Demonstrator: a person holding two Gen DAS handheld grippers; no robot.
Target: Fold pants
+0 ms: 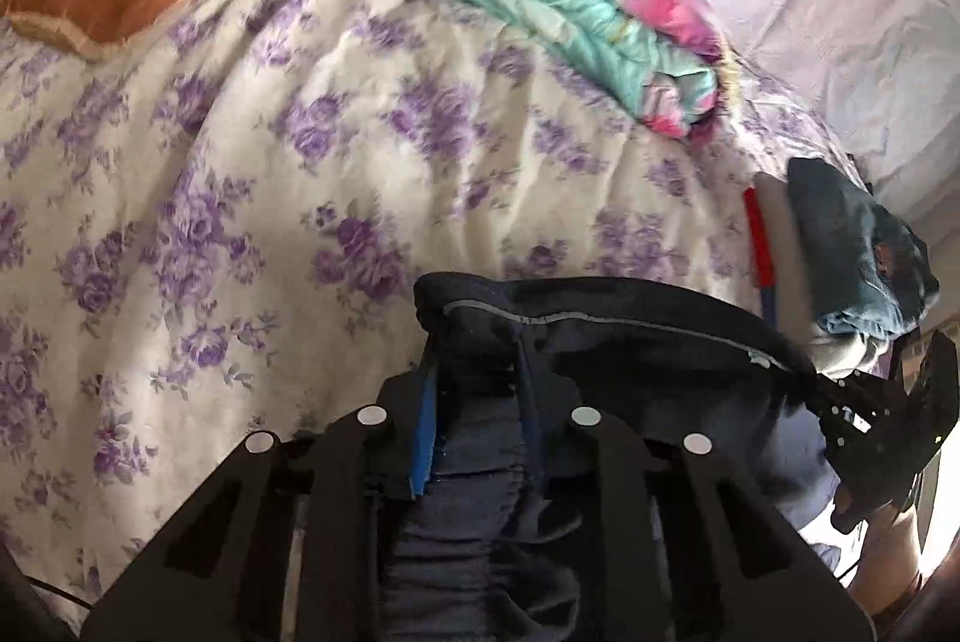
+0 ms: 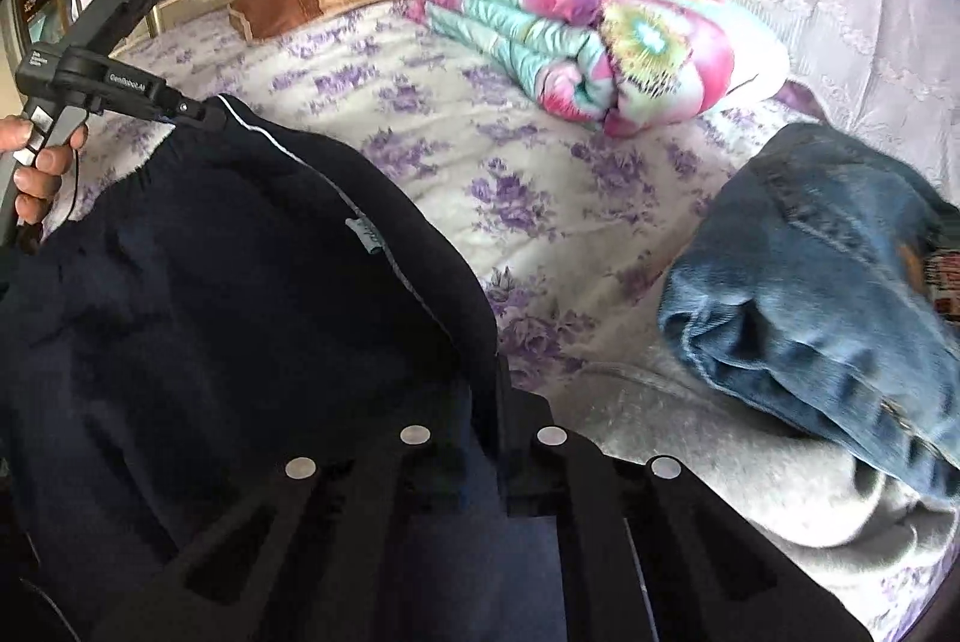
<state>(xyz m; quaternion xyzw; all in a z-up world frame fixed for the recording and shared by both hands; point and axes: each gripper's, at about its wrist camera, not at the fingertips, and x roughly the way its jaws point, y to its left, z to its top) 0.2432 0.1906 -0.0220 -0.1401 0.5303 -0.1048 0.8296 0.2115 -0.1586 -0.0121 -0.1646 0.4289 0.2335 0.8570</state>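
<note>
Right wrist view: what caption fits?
Both grippers, right and left, pinch dark pants above a floral bedspread.

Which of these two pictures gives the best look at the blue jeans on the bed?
The right wrist view: the blue jeans lie large and close at its right side, seams visible, resting on a grey garment. The left wrist view shows them only as a small, dark, distorted bundle at its right edge.

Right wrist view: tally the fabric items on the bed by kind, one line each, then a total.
Dark navy pants, held up by both grippers: 1
Blue jeans: 1
Grey garment under the jeans: 1
Folded floral quilt: 1
Brown pillow: 1
Purple-flowered bedspread: 1
Total: 6
</note>
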